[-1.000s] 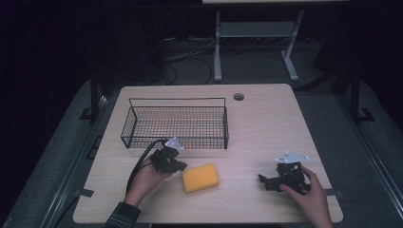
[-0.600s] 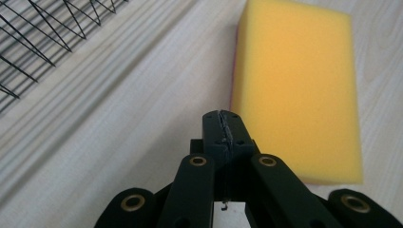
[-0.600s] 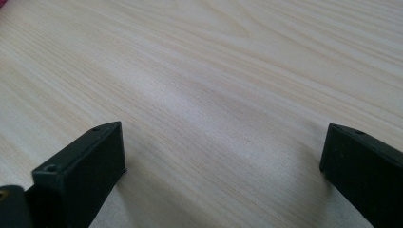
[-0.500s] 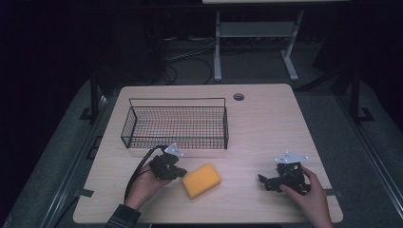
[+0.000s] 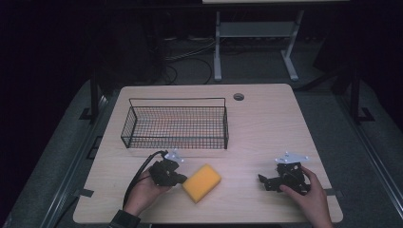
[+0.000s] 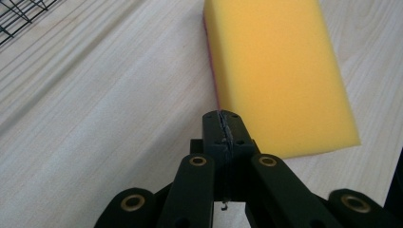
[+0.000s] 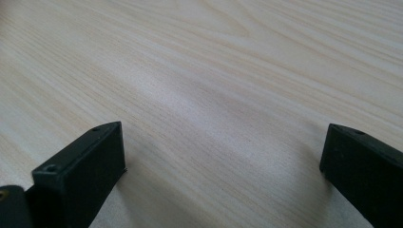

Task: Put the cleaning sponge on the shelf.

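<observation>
A yellow sponge (image 5: 202, 182) lies flat on the wooden table (image 5: 266, 128), near its front edge; the left gripper view shows a thin pink underside along one edge of the sponge (image 6: 275, 71). My left gripper (image 5: 182, 178) sits just left of the sponge. Its jaws are pressed together with nothing between them, and in its own view the left gripper (image 6: 223, 118) has its tips at the sponge's near edge; I cannot tell whether they touch. My right gripper (image 5: 264, 181) rests on the table at the right, apart from the sponge. The right gripper (image 7: 223, 142) stands wide open over bare wood.
A black wire basket (image 5: 176, 124) with nothing in it stands behind the left gripper, and its mesh (image 6: 19, 14) shows in the corner of the left gripper view. A cable hole (image 5: 238, 97) sits near the table's far edge. Dark floor and a white stand lie beyond the table.
My left gripper has slid a little toward the table's front edge, ending beside the sponge's left end. The sponge looks slightly shifted. The right gripper has not moved.
</observation>
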{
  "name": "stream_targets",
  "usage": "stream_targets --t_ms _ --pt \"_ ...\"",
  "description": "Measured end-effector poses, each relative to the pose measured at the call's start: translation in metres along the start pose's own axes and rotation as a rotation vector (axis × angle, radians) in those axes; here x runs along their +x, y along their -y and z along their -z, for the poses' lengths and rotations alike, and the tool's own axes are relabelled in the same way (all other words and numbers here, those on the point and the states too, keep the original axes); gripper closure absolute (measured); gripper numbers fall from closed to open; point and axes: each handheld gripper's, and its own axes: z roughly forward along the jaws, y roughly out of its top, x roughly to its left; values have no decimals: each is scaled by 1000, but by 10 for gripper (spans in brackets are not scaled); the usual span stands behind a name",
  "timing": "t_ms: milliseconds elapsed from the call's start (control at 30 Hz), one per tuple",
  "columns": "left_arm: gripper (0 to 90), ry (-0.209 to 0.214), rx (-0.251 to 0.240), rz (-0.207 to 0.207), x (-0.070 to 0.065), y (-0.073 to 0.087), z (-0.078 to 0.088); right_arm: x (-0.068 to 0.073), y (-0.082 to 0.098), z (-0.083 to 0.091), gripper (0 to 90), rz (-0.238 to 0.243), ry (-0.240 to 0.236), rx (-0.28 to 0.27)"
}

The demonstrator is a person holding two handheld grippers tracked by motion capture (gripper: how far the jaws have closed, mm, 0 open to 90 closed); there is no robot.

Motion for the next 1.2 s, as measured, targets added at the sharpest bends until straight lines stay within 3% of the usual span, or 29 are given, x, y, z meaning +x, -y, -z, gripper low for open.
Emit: stream_targets --t_ms 267,433,600,667,767,1100,1133,1200 --pt "812 -15 -10 38 7 1 3 0 0 0 4 -3 1 -1" --pt "672 -31 -21 68 10 2 6 0 0 0 4 0 0 0" --pt "475 -43 -28 101 13 3 7 0 0 0 4 0 0 -1" --pt "444 -43 -21 106 14 3 8 0 0 0 3 0 0 0" --pt "311 -45 -18 117 14 3 9 0 0 0 4 0 0 -1" --pt "122 -85 -5 130 10 -3 15 0 0 0 4 0 -1 -1" --pt "64 -84 0 127 9 -6 16 0 0 0 3 0 -1 -1" --pt "64 -81 4 119 7 -7 17 0 0 0 3 0 -1 -1"
